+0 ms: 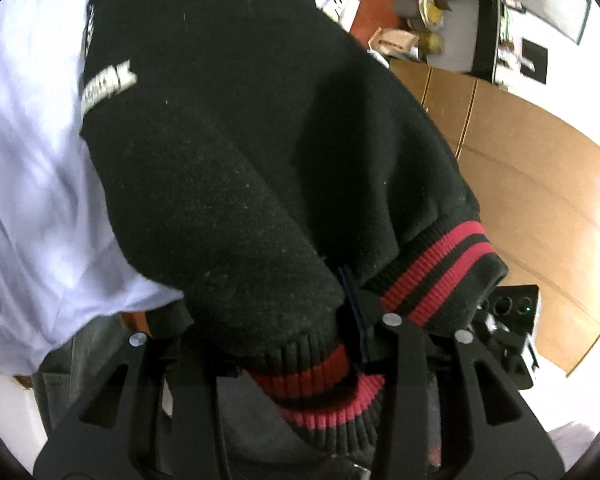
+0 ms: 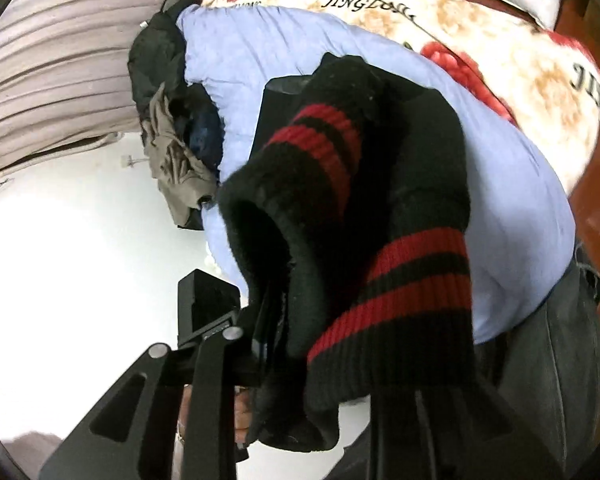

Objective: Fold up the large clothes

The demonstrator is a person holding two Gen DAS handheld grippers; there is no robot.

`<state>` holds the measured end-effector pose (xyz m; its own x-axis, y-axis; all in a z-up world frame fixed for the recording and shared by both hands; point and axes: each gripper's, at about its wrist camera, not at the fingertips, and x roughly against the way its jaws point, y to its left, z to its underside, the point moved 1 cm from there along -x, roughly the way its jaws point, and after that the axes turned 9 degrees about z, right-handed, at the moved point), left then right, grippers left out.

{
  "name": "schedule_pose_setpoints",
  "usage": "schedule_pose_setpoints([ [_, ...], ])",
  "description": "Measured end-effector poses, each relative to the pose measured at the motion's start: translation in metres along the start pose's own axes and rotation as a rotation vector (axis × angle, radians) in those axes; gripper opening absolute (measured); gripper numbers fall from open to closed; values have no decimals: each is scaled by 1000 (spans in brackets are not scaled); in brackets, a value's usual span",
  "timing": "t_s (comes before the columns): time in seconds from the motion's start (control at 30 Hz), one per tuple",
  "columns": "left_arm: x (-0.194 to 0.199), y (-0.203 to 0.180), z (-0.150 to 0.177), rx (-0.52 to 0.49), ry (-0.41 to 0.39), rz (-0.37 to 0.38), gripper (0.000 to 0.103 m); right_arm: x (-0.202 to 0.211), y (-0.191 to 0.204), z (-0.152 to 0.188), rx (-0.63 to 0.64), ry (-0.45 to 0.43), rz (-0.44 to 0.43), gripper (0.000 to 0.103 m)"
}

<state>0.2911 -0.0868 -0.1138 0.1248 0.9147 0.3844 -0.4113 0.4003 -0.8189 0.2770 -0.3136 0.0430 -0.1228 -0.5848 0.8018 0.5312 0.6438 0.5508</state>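
In the left wrist view, the black wool varsity-style jacket with red-striped ribbed hem (image 1: pixel 236 160) fills most of the frame, rising up and away from the left gripper (image 1: pixel 300 344). Its ribbed band is bunched right at the fingers, and the jaws look closed on that hem, pads pressing into the knit (the exact contact is partly hidden by folds). The body of the jacket hangs against a person's white shirt (image 1: pixel 32 200), so the garment's long axis runs away from the hem toward the collar end, out of view at the top.

In the right wrist view, the right gripper (image 2: pixel 300 344) holds another stretch of the same ribbed band, the fabric draped thickly over its fingers; it appears clamped on the cloth. Behind lies a bed with a pale blue quilt (image 2: pixel 500 200) and a floral blanket (image 2: pixel 500 52).

Both hands sit at the hem, about equally near; the next move probably turns on spreading that edge taut between them.
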Motion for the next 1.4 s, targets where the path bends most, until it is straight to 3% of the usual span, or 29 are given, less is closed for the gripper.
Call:
schedule_pose_setpoints([
  [0.07,12,3,-29,-5,-12,26,40,-16,19,-21,42,1,10,31],
  [0.17,48,9,-70,-15,-57,33,41,-48,49,-43,88,16,-52,29],
  [0.27,77,13,-99,-46,-59,52,41,-68,69,-48,130,17,-90,28],
  [0.47,83,26,-90,7,6,142,45,-60,49,-34,134,24,-166,28],
  [0.53,85,27,-80,19,1,215,78,-56,39,-30,152,5,-143,27],
  [0.6,86,20,-73,10,-36,262,92,-53,24,-24,142,4,-130,27],
  [0.83,73,-9,-46,-68,-11,128,92,-37,-19,-13,99,-10,-184,27],
  [1.0,104,-22,-20,-93,-33,63,92,-33,-37,-12,87,-8,-223,27],
  [1.17,127,-32,-30,-165,-57,39,93,-31,-53,-9,61,11,-255,27],
  [1.27,135,-30,-50,-253,-119,23,93,-33,-51,-10,45,12,-268,27],
  [1.37,130,-7,-78,-342,-271,-36,93,-37,-55,-13,4,20,-297,27],
  [1.4,118,5,-87,-357,-295,-14,93,-37,-56,-14,-8,21,-309,27],
])
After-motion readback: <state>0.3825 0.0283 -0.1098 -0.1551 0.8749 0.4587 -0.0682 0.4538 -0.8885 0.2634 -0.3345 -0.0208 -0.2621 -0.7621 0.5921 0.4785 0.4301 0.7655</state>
